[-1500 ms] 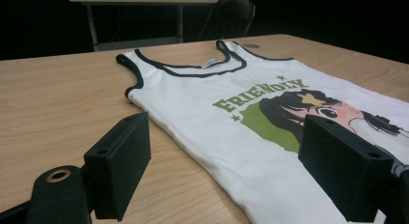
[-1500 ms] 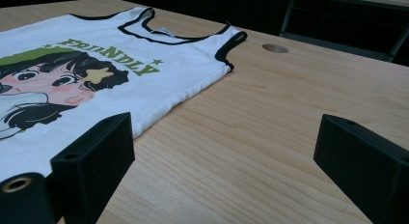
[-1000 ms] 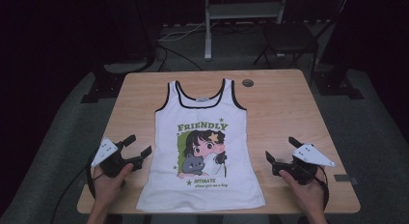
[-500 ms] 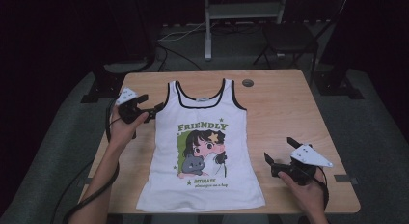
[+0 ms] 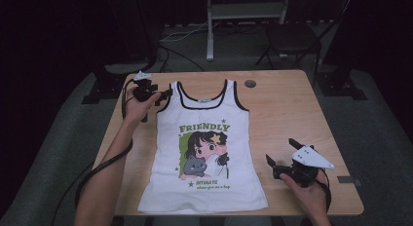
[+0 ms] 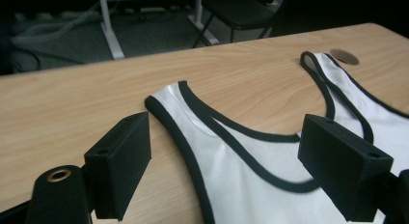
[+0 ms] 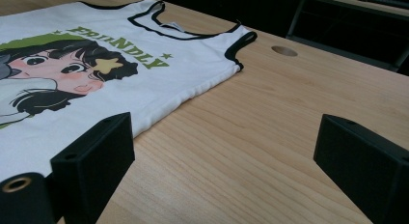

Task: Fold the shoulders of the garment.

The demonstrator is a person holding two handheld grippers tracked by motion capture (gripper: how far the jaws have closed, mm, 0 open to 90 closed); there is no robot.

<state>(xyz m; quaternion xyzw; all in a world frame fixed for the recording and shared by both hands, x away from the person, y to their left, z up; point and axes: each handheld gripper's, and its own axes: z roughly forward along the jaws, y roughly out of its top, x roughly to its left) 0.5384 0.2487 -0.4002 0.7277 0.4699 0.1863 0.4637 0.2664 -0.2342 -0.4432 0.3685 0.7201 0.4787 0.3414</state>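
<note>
White tank top (image 5: 203, 153) with a cartoon print lies flat along the middle of the wooden bench (image 5: 287, 114). Left gripper (image 5: 163, 95) hovers at its far left strap, jaws spread wide astride the black-trimmed edge. Right gripper (image 5: 281, 155), also wide open, sits just beside the shirt's right hem.

The left arm reaches far forward, its black two-jaw left gripper (image 5: 164, 94) wide open. The black right gripper (image 5: 281, 158) stays near, jaws wide too.
</note>
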